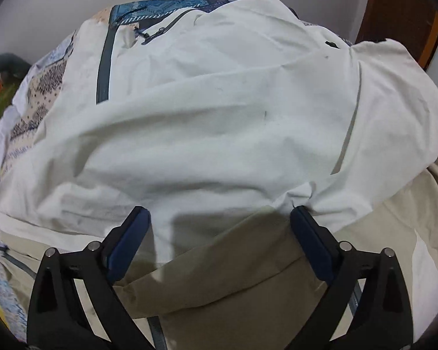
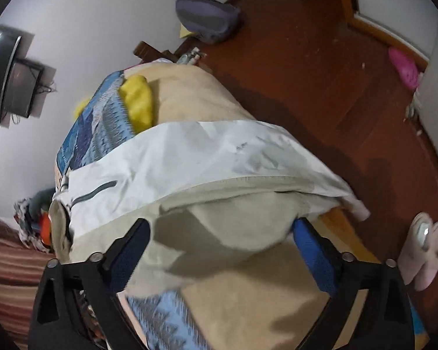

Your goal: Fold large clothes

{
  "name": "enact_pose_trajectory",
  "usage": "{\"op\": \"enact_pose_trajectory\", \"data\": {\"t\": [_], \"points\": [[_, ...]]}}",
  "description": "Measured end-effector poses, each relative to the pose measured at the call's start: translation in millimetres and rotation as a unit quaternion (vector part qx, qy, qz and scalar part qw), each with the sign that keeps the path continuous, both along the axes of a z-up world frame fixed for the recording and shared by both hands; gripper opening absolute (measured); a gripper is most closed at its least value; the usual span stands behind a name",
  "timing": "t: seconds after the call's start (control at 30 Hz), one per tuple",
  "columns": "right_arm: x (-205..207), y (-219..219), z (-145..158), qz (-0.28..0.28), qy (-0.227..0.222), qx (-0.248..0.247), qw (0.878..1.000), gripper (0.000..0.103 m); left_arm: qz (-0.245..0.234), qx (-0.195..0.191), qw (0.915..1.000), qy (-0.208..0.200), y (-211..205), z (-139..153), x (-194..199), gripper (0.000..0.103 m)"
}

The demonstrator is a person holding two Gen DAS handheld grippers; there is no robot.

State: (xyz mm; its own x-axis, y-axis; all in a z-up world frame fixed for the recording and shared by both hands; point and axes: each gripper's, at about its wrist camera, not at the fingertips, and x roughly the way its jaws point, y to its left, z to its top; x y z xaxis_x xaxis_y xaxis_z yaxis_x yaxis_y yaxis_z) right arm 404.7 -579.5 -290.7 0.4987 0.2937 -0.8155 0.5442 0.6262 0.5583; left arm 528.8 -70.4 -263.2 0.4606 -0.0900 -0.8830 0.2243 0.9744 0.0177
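A large white and beige jacket point(image 1: 219, 110) with grey zips lies spread over a bed, filling the left wrist view. My left gripper point(image 1: 220, 215) hangs open just above it, over the edge where the white panel meets the beige fabric point(image 1: 236, 271); nothing sits between its blue pads. In the right wrist view the same jacket point(image 2: 195, 157) drapes toward the bed's edge. My right gripper point(image 2: 220, 227) is open over a beige fold point(image 2: 233, 221), its pads on either side and not pressing the cloth.
A patterned blue bedcover point(image 2: 102, 128) lies under the jacket, with a yellow cloth point(image 2: 138, 105) on it. Beside the bed is a wooden floor point(image 2: 321, 87) with a grey bag point(image 2: 207, 14), a pink item point(image 2: 403, 67) and pale slippers point(image 2: 423, 250). A screen point(image 2: 11, 78) hangs on the wall.
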Motion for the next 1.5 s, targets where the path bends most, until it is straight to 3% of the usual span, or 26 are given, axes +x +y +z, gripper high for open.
{"op": "enact_pose_trajectory", "data": {"t": [0.1,0.17,0.2,0.27,0.4,0.63,0.8,0.93,1.07,1.17,1.27,1.4,1.5], "points": [[15,4,0,-0.013,-0.013,-0.017,1.0,0.077,-0.002,-0.007,1.0,0.001,4,-2,-3,0.099],[24,7,0,-0.008,-0.015,-0.02,1.0,0.053,-0.003,-0.003,1.0,0.002,5,-2,-6,0.099],[29,9,2,-0.003,-0.015,-0.03,0.999,0.047,-0.004,0.002,1.0,0.006,5,-2,-7,0.099],[34,12,13,-0.003,-0.021,-0.047,0.999,0.017,-0.009,0.014,0.9998,0.011,6,1,-11,0.098],[39,19,57,0.011,-0.068,-0.084,0.994,0.011,-0.008,0.025,0.9996,-0.005,17,17,-26,0.098],[44,56,192,0.053,-0.188,-0.163,0.967,0.01,0.021,0.014,0.9983,-0.053,56,62,-51,0.098],[58,125,277,0.108,-0.26,-0.2,0.939,0.009,0.046,-0.016,0.9955,-0.081,88,95,-64,0.098],[76,197,316,0.161,-0.308,-0.174,0.921,0.009,0.058,-0.024,0.9933,-0.098,107,115,-80,0.098],[88,277,311,0.234,-0.313,-0.145,0.909,0.009,0.068,-0.024,0.9913,-0.11,126,123,-96,0.098],[96,341,274,0.29,-0.285,-0.141,0.903,0.01,0.074,-0.023,0.9916,-0.104,142,120,-106,0.098],[88,370,235,0.313,-0.251,-0.155,0.903,0.01,0.074,-0.019,0.993,-0.09,150,113,-110,0.098],[81,352,197,0.305,-0.212,-0.166,0.914,0.01,0.071,0.004,0.9942,-0.082,154,102,-111,0.098],[74,317,182,0.289,-0.189,-0.223,0.912,0.01,0.07,0.004,0.9948,-0.074,148,94,-107,0.098]]}}
